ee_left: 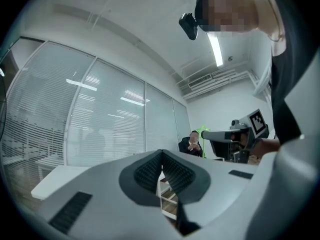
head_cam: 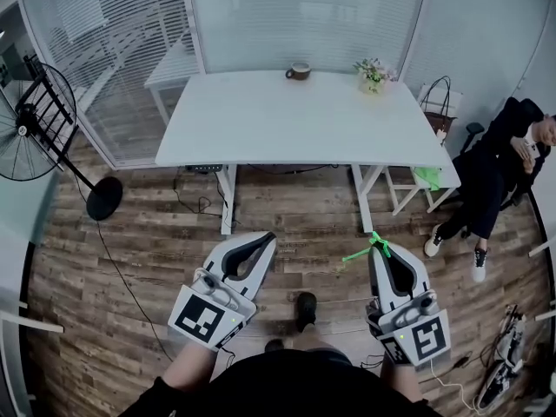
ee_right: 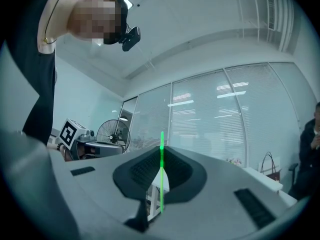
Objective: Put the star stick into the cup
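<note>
From the head view, the task looks barely past its first step. The star stick [head_cam: 358, 254] is off any surface and gripped at the tip of the right claw [head_cam: 376, 250]. The cup [head_cam: 298, 71] stands near the far edge of the white bench [head_cam: 287, 124], well apart from both claws. The stick lies crosswise to the claw. Its shaft reaches toward the person's left over the wooden floor [head_cam: 156, 241], and a thicker green part sits right at the claw tip. The left claw [head_cam: 263, 240] hangs beside the right one at about the same level. What is left, as I judge it, is the whole carry to the bench, lining the stick up over the cup's mouth, and letting go.

Left gripper view: the left claw's jaws are pressed together with nothing between the ribbed pads. Only a slice of the room shows through the gap below them. Off to the right, the other claw shows side-on with a bit of green at its tip.

Right gripper view: the right claw is clenched on the star stick. The stick shows as a thin green line running upright between the pads, poking out above where the jaws meet and dropping below them. The cup does not show here, so nothing in this view tells how the stick lines up with it.
</note>
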`<state>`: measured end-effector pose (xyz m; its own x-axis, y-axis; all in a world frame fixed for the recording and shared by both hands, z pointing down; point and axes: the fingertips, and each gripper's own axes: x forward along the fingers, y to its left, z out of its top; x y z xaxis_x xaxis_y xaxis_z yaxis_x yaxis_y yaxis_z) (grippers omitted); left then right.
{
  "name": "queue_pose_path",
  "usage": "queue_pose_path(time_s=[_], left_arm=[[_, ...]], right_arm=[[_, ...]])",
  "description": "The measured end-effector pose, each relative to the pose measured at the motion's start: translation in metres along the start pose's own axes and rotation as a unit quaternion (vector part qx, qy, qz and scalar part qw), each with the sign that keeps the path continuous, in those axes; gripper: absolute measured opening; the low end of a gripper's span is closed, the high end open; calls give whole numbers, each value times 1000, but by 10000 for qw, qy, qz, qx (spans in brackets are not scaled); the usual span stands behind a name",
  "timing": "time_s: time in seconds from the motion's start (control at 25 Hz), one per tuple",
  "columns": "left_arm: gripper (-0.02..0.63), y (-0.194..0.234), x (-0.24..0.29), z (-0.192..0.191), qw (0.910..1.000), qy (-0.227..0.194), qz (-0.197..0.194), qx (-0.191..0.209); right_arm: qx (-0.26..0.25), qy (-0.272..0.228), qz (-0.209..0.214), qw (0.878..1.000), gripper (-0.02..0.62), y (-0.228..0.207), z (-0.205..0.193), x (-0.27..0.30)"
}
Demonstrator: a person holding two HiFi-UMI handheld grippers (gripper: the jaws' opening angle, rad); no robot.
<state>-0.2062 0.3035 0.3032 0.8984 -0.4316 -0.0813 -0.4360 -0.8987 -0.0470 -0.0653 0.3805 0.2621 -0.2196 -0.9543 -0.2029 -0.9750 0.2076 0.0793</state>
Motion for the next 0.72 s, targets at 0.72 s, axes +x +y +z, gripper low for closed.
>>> queue_pose_path(time_s=[0.72], left_arm=[[14,72,130,0,9991,-49,396,159]], right_arm=[[18,-32,386,9992,20,-118,-25,108]])
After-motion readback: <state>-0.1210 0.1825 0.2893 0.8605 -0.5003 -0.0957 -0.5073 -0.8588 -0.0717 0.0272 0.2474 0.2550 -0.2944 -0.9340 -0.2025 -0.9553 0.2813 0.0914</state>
